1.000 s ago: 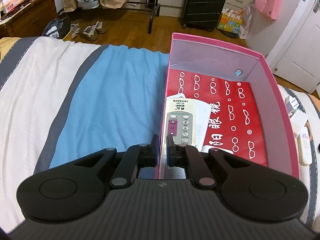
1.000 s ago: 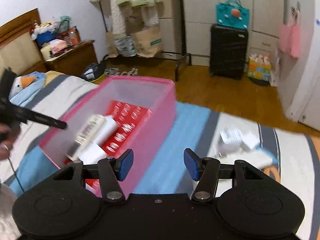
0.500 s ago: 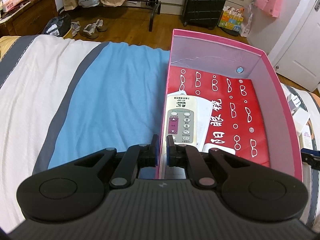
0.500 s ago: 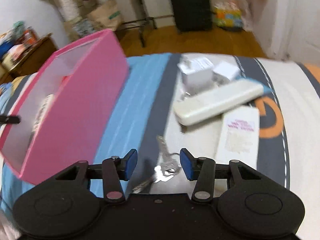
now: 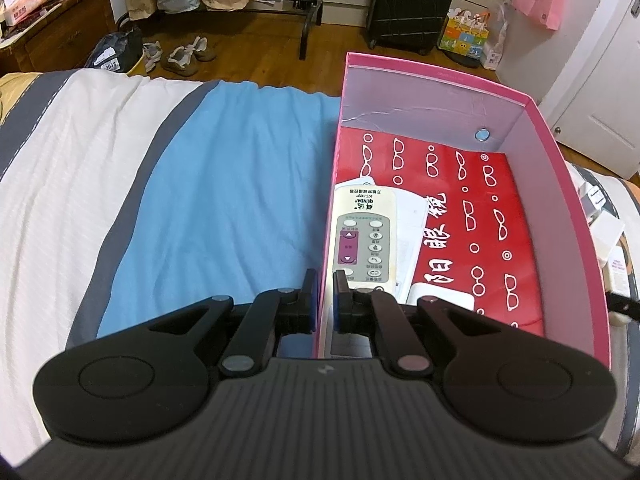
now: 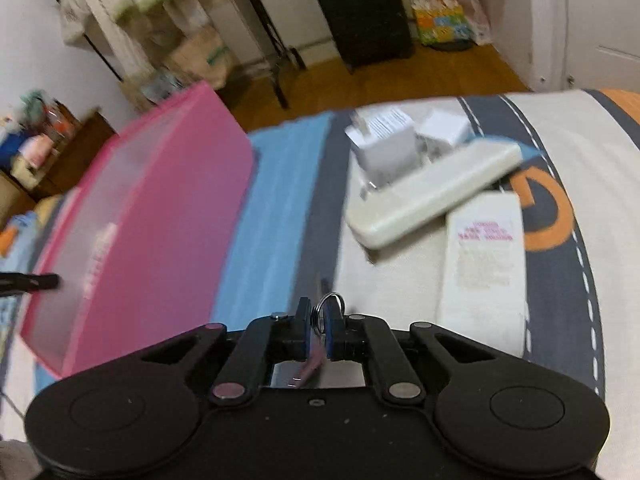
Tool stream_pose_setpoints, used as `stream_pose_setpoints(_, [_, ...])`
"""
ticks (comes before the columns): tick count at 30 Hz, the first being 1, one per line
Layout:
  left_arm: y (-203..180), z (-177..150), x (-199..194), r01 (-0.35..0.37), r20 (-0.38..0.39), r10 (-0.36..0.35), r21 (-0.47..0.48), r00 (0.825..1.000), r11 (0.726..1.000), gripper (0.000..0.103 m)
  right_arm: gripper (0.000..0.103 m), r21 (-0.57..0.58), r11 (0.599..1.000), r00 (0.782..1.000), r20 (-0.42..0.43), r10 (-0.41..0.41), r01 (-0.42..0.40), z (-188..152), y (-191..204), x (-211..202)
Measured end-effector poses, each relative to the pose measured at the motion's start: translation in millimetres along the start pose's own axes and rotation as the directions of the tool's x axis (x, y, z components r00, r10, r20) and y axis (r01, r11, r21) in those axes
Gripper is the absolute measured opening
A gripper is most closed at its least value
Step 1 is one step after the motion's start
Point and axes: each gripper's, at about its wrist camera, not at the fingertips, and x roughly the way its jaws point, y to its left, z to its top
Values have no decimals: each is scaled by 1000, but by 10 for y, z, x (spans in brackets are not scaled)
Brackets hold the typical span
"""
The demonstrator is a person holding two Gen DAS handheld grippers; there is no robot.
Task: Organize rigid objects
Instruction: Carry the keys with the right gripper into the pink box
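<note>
Our left hand-held gripper [image 5: 323, 296] is clenched on the near wall of the pink box [image 5: 560, 184], one finger outside it, one inside. The box sits on the bed [image 5: 220, 200], over the blue stripe. Inside it a remote [image 5: 362, 236] lies flat along the left wall, its near end just beyond the inner finger, on a red sheet printed with white glasses, some paper tucked under it.

Over on the right, our hand-held gripper [image 6: 318, 328] is clamped on the keys [image 6: 329, 308]: the ring pokes up between the fingers and a pinkish tag hangs below them. The view is blurred, so we cannot tell whether the keys are clear of the bed. The box [image 6: 132, 224] stands to the left of this gripper, apart from it. Ahead to the right lie a cream case [image 6: 432, 192], two white chargers [image 6: 384, 140] beyond it, touching it, and a white packet [image 6: 484, 256] alongside.
</note>
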Motion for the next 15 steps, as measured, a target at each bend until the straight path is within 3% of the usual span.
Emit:
stream_pose_setpoints(5, [12, -1, -1, 8, -4, -8, -11, 1000, 1000, 5, 9, 19, 994, 991, 75, 108, -109, 35, 68, -142])
stream_pose_setpoints(15, [24, -21, 5, 2, 3, -2, -10, 1000, 1000, 4, 9, -88, 983, 967, 185, 177, -163, 51, 312, -367])
